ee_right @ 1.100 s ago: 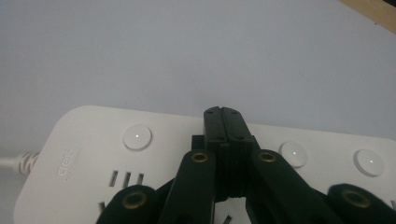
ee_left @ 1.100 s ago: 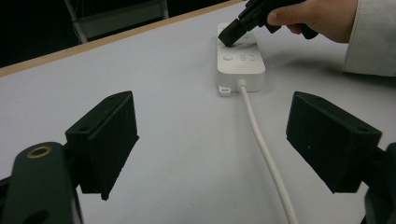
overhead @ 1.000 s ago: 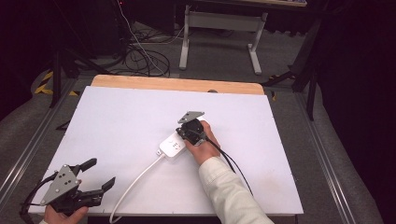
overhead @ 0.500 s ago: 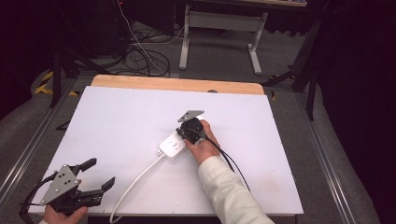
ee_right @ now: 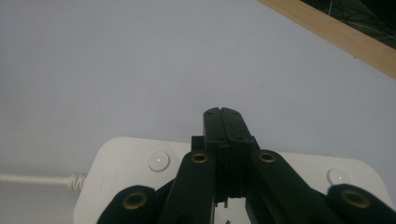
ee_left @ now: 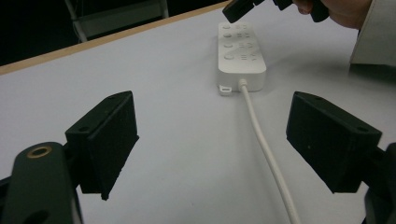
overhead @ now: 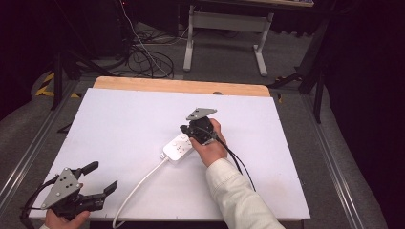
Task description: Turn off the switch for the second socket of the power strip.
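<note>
Dark room, cables and a grey metal stand (overhead: 224, 28) on the floor behind; we're working on a white table top (overhead: 119, 129) with a bare wooden strip along its far edge.

White rectangular plastic power strip (overhead: 177, 149) lies flat near the middle of the table, slightly toward the right edge. Its white cord (overhead: 136, 188) runs off toward the near edge.

Our right gripper (overhead: 188, 132), black with a grey three-cornered plate on top, is over the far end of the strip. Jaws clenched tight together with nothing between them; in the right gripper view they point past the strip's face, round buttons visible either side. Whether the tips touch the strip we can't tell.

Our left gripper (overhead: 102, 177) sits at the near left corner of the table, well apart from the strip. Jaws released and wide, nothing held. In the left gripper view the strip's cord end lies ahead between the two pads (ee_left: 109, 140).
</note>
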The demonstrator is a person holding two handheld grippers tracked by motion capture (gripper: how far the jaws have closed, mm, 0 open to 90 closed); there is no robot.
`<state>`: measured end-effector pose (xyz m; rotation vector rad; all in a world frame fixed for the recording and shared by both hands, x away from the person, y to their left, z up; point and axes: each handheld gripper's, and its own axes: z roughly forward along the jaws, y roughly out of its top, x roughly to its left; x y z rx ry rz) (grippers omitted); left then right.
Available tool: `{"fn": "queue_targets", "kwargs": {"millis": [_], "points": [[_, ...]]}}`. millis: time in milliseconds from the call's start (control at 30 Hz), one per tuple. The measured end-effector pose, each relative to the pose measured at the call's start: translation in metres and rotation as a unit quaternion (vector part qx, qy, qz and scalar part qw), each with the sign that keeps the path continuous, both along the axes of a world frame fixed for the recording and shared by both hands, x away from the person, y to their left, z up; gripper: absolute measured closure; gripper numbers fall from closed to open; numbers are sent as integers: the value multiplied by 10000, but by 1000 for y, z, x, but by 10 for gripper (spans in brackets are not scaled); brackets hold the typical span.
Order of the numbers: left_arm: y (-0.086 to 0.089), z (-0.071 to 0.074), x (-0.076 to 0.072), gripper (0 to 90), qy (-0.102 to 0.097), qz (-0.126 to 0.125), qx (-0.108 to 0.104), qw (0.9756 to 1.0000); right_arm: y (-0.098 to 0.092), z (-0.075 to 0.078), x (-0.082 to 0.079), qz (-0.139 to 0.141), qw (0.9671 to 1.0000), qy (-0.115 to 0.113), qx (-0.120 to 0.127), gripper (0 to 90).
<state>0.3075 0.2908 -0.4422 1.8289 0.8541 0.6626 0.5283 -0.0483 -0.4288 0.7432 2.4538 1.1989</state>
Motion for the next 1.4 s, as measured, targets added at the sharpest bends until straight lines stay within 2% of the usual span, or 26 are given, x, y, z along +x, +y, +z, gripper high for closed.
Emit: {"fn": "queue_targets", "kwargs": {"millis": [233,667,700,733,767,833,900,967,1000,1067,1200,1300,1400], "points": [[-1,0,0,172,20,12,-23,10000,-1,12,-10,91,9999,-97,52,900],[0,0,0,172,4,0,10,10000,-3,19,-14,164,9998,-126,66,900],[0,0,0,172,-1,16,2,10000,-3,20,-14,195,9997,-130,60,848],[0,0,0,172,-1,16,2,10000,-3,20,-14,195,9997,-130,60,848],[0,0,0,172,-1,19,-3,10000,-3,21,-16,225,9996,-165,31,775],[0,0,0,172,18,29,-45,10000,-4,22,-17,253,9996,-151,37,749],[-1,0,0,172,21,36,-43,10000,-7,26,-20,258,9995,-186,34,675],[-1,0,0,172,22,35,-62,10000,-9,29,-22,244,9995,-196,93,616],[-1,0,0,172,22,35,-62,10000,-9,29,-22,244,9995,-196,93,616],[-1,0,0,172,19,32,-47,10000,-13,35,-27,276,9991,-254,184,519],[0,0,0,172,18,36,-42,10000,-18,41,-33,307,9988,-325,217,462],[0,0,0,172,9,45,-48,10000,-26,49,-40,361,9981,-346,362,398],[0,0,0,172,-10,41,-18,10000,-30,52,-45,368,9978,-368,404,370]]}}
